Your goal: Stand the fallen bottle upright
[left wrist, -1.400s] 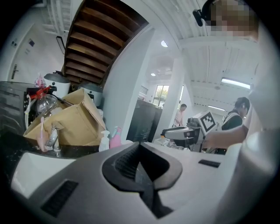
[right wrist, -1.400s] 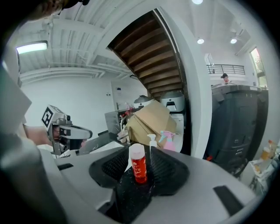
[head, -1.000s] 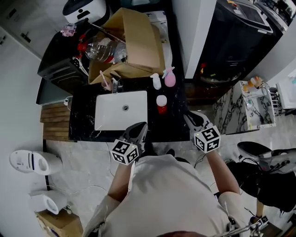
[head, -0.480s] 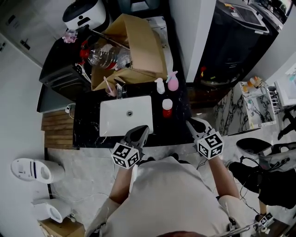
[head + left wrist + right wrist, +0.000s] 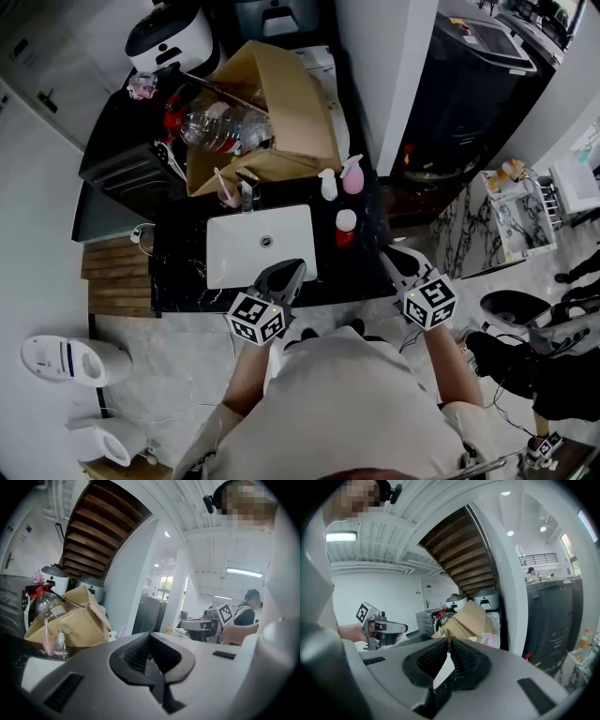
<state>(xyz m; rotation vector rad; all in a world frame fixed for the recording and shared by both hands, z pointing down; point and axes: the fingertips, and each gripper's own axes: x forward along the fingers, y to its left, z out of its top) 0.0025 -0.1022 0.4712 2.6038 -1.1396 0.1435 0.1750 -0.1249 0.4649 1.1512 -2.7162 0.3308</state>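
Currently the red bottle [image 5: 345, 228] with a white cap stands upright on the black counter [image 5: 178, 274], just right of the sink [image 5: 261, 246]. Left gripper [image 5: 291, 272] is at the sink's near edge, jaws closed together, nothing between them. Right gripper [image 5: 392, 255] is off the sink's near-right corner, apart from the bottle, jaws likewise together and empty. Cardboard box [image 5: 281, 94] is behind the sink.

A: What has been altered since a second ago?
B: The right gripper [image 5: 449, 643] has been closed on nothing — and the whole counter [image 5: 178, 274] is now seen lower and further right in the head view.
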